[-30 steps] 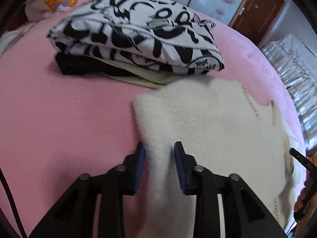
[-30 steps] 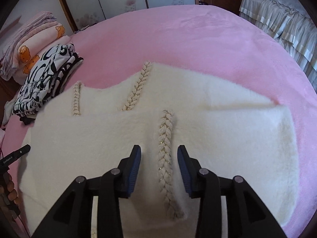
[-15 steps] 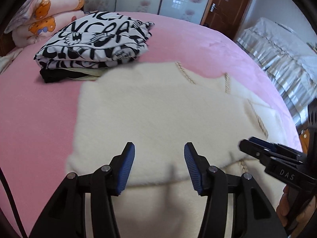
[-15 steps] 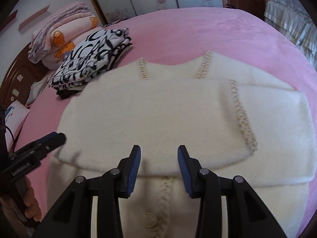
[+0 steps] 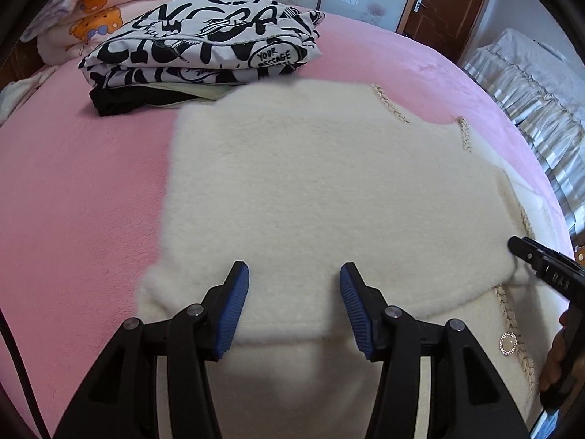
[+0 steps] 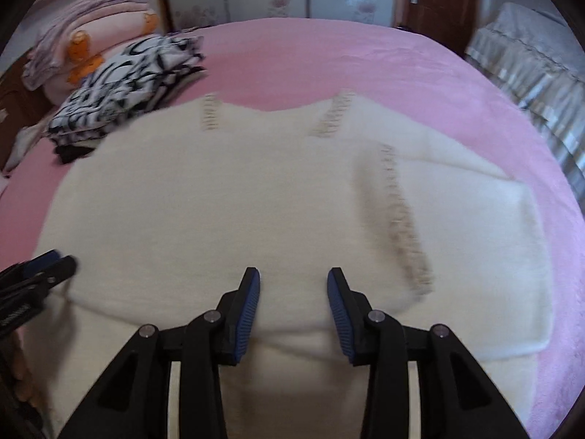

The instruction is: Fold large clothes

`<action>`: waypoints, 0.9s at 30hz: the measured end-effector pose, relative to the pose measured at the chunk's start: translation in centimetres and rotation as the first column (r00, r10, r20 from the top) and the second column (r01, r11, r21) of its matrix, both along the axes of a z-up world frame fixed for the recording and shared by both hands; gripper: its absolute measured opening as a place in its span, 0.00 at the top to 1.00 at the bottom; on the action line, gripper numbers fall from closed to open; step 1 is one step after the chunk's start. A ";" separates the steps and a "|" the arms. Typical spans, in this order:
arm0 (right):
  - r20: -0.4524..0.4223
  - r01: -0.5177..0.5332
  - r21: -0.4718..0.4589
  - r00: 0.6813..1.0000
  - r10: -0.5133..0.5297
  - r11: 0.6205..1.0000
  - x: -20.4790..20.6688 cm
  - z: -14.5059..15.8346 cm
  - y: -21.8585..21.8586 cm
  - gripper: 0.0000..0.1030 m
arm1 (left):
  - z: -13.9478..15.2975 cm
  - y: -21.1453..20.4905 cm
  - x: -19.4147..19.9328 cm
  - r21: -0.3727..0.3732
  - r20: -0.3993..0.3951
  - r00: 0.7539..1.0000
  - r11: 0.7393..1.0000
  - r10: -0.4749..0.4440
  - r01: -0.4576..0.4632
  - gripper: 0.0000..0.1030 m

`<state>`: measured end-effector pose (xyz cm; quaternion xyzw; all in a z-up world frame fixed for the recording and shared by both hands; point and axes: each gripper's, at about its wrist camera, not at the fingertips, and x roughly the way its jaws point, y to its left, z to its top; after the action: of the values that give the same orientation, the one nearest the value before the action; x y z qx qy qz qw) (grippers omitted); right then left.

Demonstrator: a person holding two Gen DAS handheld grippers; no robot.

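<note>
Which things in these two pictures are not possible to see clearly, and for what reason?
- Braided trim on the cream fleece garment: smeared by motion blur, right wrist view.
- Dark clothes under the black-and-white printed garment: covered, left wrist view.
- Right gripper: cut off by the frame edge, left wrist view.

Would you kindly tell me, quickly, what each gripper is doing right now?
Left gripper: open, holding nothing, above the cream sweater.
Right gripper: open, holding nothing, above the same sweater.

Cream sweater (image 5: 329, 190) fluffy fleece; bedspread (image 5: 80, 190) pink plush; fingers (image 5: 234, 307) ribbed.
</note>
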<state>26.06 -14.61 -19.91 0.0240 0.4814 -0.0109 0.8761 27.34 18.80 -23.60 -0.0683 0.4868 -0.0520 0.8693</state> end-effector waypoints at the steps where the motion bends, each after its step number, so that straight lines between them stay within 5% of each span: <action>1: -0.005 0.029 0.042 1.000 -0.029 0.999 0.0 0.0 -1.7 0.64 | 0.0 0.2 -0.1 0.000 0.000 1.000 1.000 0.002 -0.002 0.51; 3: -0.008 0.050 0.137 0.999 -0.049 0.989 -0.2 0.2 -4.0 0.74 | 0.0 0.2 -0.2 0.004 0.003 1.000 1.000 0.005 -0.005 0.51; 8: 0.001 0.078 0.124 0.997 -0.079 0.989 -0.7 0.3 -4.3 0.75 | 0.1 0.0 -0.3 0.021 -0.005 1.000 1.000 0.022 -0.022 0.51; 18: 0.005 0.086 0.093 0.996 -0.087 0.992 -1.1 0.0 -2.8 0.67 | 0.4 0.1 -0.4 0.007 -0.033 0.999 1.000 0.024 -0.024 0.45; 23: -0.029 0.098 0.137 0.995 -0.095 0.986 -1.5 -0.2 -2.9 0.54 | 0.8 -0.3 -0.8 0.005 -0.041 0.999 1.000 0.018 -0.018 0.35; 27: -0.039 0.116 0.163 0.993 -0.111 0.980 -2.3 -0.3 -3.0 0.53 | 1.3 -0.6 -1.4 0.016 -0.042 0.999 1.000 0.011 -0.010 0.31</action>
<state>23.76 -17.61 -20.25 0.1236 0.4914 -0.0215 0.8618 25.93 18.18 -22.32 -0.0650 0.5052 -0.0419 0.8595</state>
